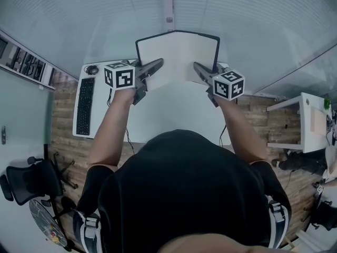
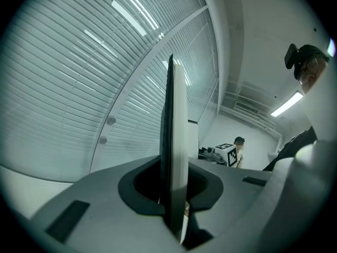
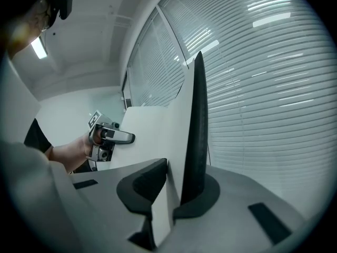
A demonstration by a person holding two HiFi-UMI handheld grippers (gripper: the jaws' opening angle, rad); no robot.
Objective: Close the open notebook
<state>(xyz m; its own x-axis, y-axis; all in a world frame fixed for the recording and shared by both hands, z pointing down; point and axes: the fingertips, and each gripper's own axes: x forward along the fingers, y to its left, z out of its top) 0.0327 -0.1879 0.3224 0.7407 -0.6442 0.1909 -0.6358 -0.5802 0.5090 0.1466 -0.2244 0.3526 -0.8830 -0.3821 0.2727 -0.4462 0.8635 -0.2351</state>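
Here's the notebook (image 1: 176, 54), open and up at the top centre of the head view, pages facing me, with the slatted blinds (image 1: 105, 15) behind it. My left hand-held gripper (image 1: 157, 64) is pinching its left edge, cover and pages clamped between the jaws. My right hand-held gripper (image 1: 198, 67) is pinching the right edge the same way. The white tabletop (image 1: 174, 109) lies below, with a black keyboard (image 1: 85, 105) at centre left. Whether the notebook's lower edge touches the tabletop, I can't quite tell from here.
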